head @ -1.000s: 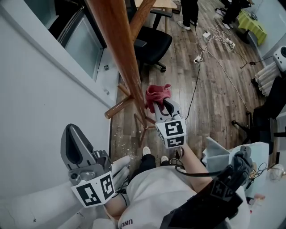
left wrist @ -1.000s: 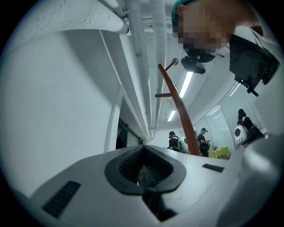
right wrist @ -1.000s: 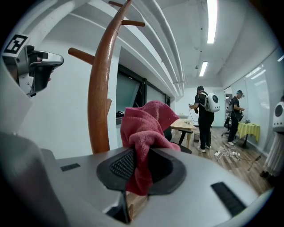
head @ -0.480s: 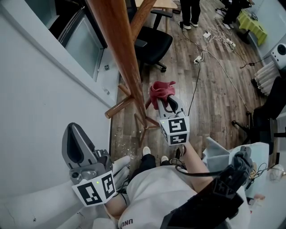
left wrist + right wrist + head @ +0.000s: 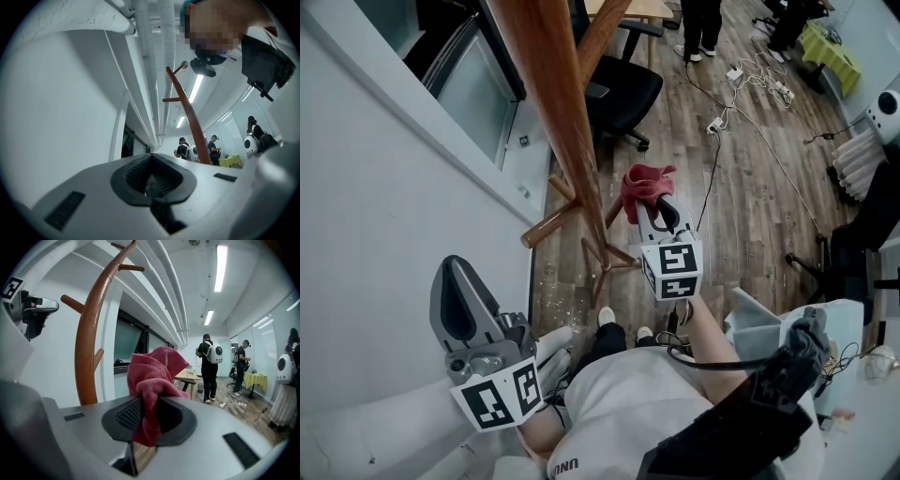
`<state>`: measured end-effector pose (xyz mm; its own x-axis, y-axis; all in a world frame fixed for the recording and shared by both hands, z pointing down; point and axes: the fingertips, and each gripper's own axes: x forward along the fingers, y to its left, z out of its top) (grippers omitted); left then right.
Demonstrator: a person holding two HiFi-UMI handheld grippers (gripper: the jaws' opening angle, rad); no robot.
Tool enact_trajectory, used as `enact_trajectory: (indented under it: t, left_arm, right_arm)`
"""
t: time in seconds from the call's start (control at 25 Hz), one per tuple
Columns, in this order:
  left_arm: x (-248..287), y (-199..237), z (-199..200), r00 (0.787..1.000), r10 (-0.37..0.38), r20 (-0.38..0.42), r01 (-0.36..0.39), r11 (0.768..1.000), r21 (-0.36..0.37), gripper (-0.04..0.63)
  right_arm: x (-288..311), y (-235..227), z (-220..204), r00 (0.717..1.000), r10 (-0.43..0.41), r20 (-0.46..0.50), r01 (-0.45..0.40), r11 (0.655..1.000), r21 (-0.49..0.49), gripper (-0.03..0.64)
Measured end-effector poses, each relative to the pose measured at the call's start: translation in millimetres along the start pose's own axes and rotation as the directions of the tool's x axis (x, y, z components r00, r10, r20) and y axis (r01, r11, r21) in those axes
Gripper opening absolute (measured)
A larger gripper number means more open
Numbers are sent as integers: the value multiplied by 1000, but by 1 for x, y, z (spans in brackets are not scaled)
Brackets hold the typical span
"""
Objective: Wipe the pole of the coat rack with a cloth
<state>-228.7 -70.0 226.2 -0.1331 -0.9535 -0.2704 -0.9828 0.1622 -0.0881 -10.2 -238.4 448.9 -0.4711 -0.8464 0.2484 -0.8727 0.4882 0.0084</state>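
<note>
Two grippers show. The left gripper (image 5: 457,305) is low beside the white wall (image 5: 384,216), its jaws pressed together with nothing between them. The brown wooden pole of the coat rack (image 5: 567,131) slants up mid-frame. The right gripper (image 5: 661,217) is clamped on a crumpled red terry cloth (image 5: 645,183), just right of the pole and apart from it.

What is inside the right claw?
A red cloth is pinched between the jaws of the right claw and bunches up above them. The dark pads cover the squeezed part, so how much cloth sits between them cannot be seen.
</note>
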Motion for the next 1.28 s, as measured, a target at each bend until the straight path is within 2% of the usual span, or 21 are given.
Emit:
enact_trajectory:
  t: [0.32, 0.68, 0.92, 1.28]
  left_arm:
    - [3, -1, -2, 1000, -8, 0, 8, 1000, -10, 15]
    - [-2, -8, 3, 1000, -16, 13, 16, 1000, -13, 15]
    - [-9, -11, 7, 1000, -19, 24, 19, 1000, -17, 15]
    - [-29, -14, 21, 999, -14, 52, 15, 1000, -19, 15]
  right_arm:
    - [-7, -9, 14, 999, -38, 37, 39, 999, -31, 74]
    - [-42, -11, 72, 981, -40, 190, 41, 999, 0, 74]
    - [-69, 1, 111, 954, -9, 298, 4, 1000, 17, 74]
    - [-99, 37, 145, 914, 87, 397, -77, 996, -40, 74]
